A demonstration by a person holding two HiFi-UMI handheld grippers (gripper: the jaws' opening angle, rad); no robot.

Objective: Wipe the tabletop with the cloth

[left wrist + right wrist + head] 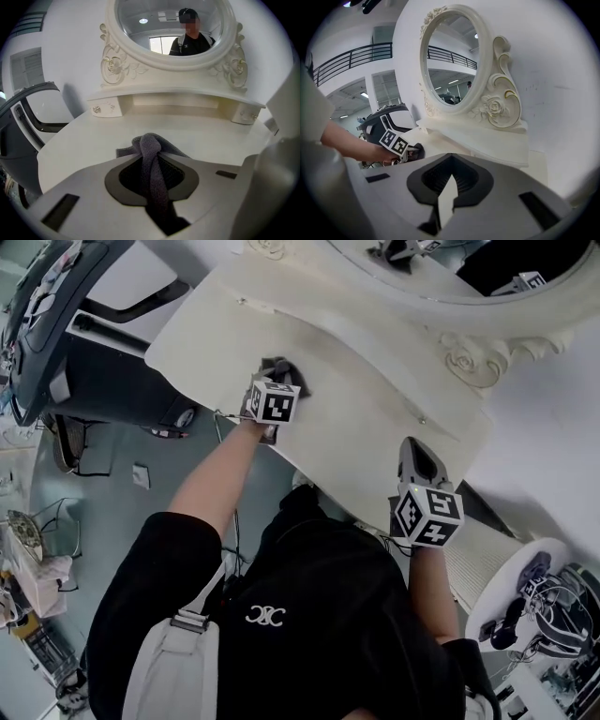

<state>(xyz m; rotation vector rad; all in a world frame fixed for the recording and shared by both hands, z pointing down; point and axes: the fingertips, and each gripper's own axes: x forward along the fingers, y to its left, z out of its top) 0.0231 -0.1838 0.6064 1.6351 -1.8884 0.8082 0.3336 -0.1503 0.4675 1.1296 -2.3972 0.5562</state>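
The left gripper (152, 157) is down on the far-left part of the cream, curved-edged wooden worktop (361, 423), its fingers pinching a bunched dark grey textured cloth (286, 369) that runs up between the pads and bulges out at the tips onto the surface. Over at the near-right edge the right gripper (415, 454) hangs above the worktop, well apart from the cloth, its fingers spread only a narrow crack with nothing between them. Behind it all, at the far side, stands the oval mirror in a cream carved rose frame (115, 65).
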